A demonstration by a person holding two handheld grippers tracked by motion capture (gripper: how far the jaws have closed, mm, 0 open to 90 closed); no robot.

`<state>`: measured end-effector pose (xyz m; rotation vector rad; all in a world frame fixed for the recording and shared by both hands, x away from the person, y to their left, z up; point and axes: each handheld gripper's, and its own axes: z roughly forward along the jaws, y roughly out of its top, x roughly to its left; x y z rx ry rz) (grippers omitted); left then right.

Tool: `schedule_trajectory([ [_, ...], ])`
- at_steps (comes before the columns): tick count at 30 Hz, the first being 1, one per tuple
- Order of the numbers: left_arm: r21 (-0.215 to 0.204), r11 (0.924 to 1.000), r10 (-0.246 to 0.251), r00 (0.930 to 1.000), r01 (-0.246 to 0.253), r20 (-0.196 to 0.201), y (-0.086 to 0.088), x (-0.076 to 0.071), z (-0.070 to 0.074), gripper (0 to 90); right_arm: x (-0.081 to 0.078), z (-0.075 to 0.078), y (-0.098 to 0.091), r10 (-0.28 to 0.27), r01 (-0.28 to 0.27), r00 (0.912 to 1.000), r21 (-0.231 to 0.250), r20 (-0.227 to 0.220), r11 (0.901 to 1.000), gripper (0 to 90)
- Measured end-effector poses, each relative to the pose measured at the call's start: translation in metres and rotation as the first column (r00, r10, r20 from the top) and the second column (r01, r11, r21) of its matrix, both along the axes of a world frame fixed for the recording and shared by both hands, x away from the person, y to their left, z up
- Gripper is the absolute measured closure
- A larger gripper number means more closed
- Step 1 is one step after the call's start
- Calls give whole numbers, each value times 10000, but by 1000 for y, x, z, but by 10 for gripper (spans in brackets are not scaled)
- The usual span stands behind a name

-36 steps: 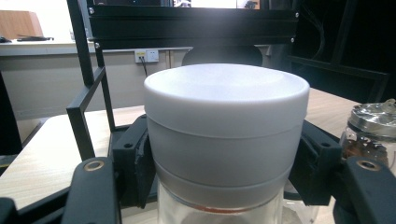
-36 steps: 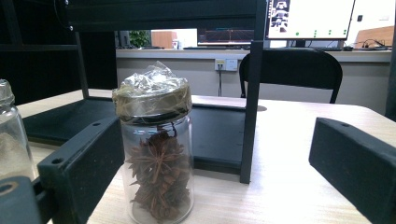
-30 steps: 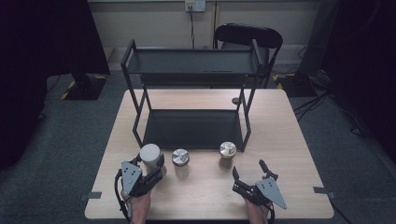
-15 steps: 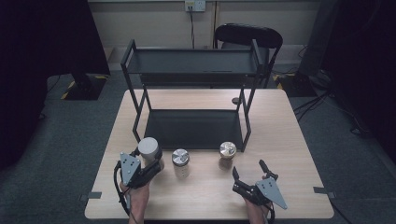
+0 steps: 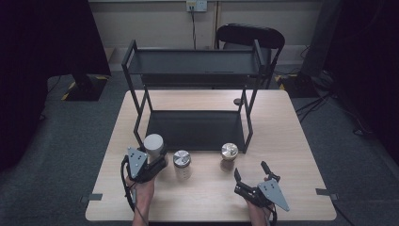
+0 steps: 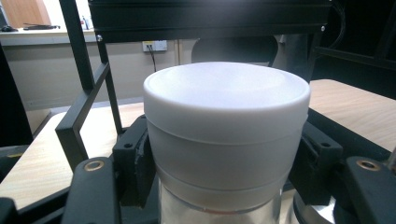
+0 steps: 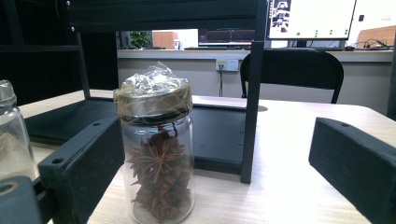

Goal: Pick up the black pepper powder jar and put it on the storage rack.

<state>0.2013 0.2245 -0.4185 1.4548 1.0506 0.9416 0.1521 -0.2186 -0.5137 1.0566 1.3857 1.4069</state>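
Note:
A jar with a white lid (image 5: pixel 153 142) is lifted slightly near the front left post of the black two-tier rack (image 5: pixel 194 66), and my left gripper (image 5: pixel 153 159) is shut on it. In the left gripper view the white lid (image 6: pixel 226 107) sits large between the black pads (image 6: pixel 135 161), which press on its sides. Two jars stand on the table: a silver-lidded one (image 5: pixel 181 163) in the middle and a gold-lidded one (image 5: pixel 229 154) to its right. My right gripper (image 5: pixel 251 170) rests open near the front edge, aimed at the gold-lidded jar of star anise (image 7: pixel 158 158).
The rack's lower shelf (image 5: pixel 195 129) lies bare behind the jars. A black chair (image 5: pixel 250 35) stands behind the wooden table (image 5: pixel 291 141). Another glass jar (image 7: pixel 11 135) shows at the left edge of the right gripper view. A person's hands hold both grippers.
My left gripper has carried the white-lidded jar a little away from the person, toward the rack's front left post. The right gripper has kept still.

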Motion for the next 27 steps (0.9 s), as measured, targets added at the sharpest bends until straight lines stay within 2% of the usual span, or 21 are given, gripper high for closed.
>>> schedule_trajectory([
  [3,131,9998,158,9999,-158,54,-2,3,3,343,0,0,0,3,-3,10000,7,2,10000,25],
  [6,-124,9998,169,9999,-169,-7,1,8,5,343,0,0,0,11,-11,10000,2,7,10000,25],
  [14,-200,9994,271,9996,-272,-42,1,20,8,343,0,0,0,16,-16,10000,6,8,10000,25],
  [27,-360,9986,363,9978,-383,-563,1,45,6,343,0,0,-1,32,-32,10000,5,11,10000,25],
])
